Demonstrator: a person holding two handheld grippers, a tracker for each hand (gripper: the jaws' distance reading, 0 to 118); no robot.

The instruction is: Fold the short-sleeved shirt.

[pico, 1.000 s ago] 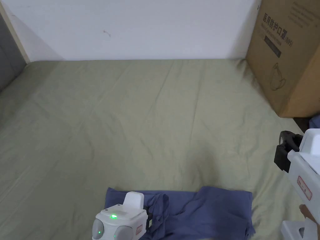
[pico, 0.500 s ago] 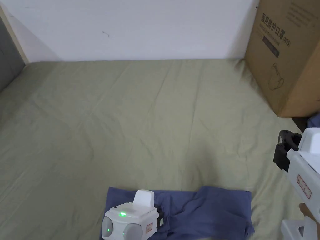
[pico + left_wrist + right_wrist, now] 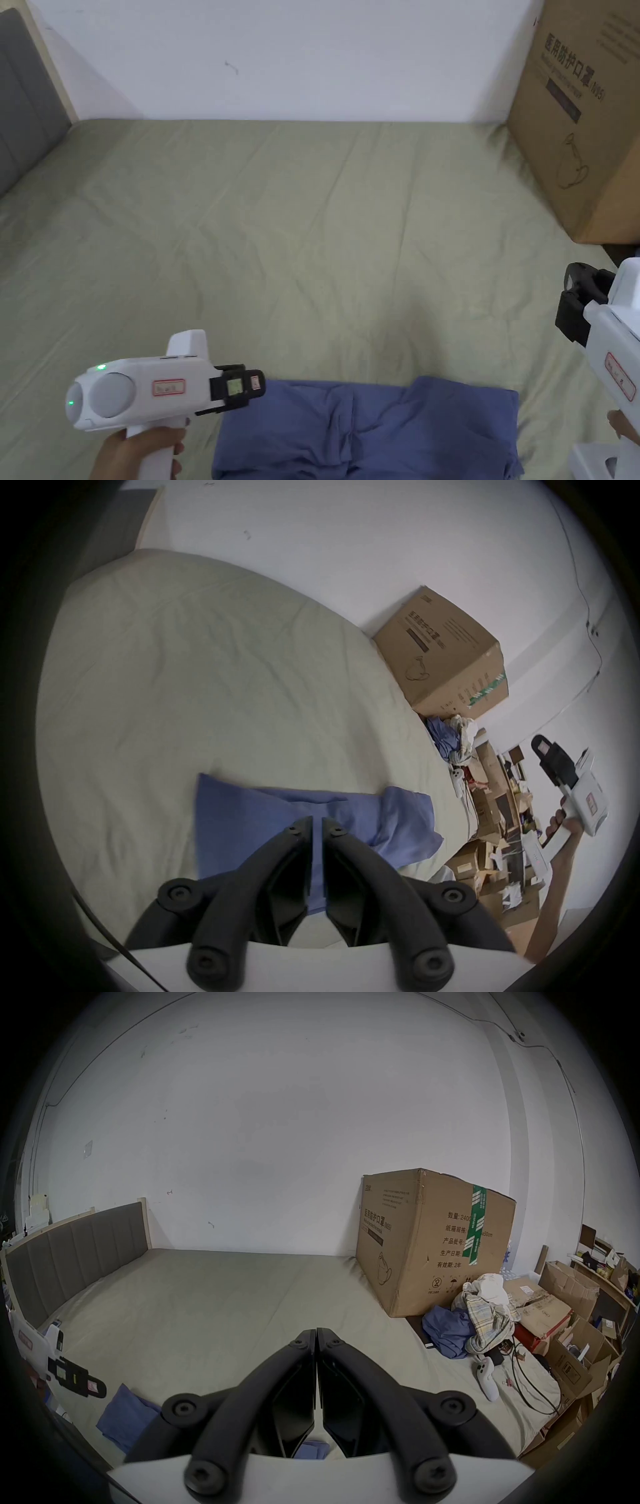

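Observation:
The blue short-sleeved shirt [image 3: 369,431] lies folded into a wide rectangle at the near edge of the green bed sheet [image 3: 300,237]. A hand holds my left gripper [image 3: 250,384] just off the shirt's left end, above the sheet and pointing right. In the left gripper view its jaws [image 3: 317,823] stand almost together with a thin slit and no cloth between them, the shirt [image 3: 242,819] below. My right gripper [image 3: 572,300] hovers at the far right, away from the shirt. Its jaws [image 3: 316,1333] are pressed together and hold nothing.
A big cardboard box [image 3: 587,106] stands on the bed's right side against the wall. A grey headboard [image 3: 25,144] bounds the left. Beyond the bed's right edge lie a pile of clothes [image 3: 478,1314], cables and more boxes.
My left gripper has come up off the shirt, swung left and turned to point right. The bunched cloth near it now lies flat. The right gripper has hardly moved.

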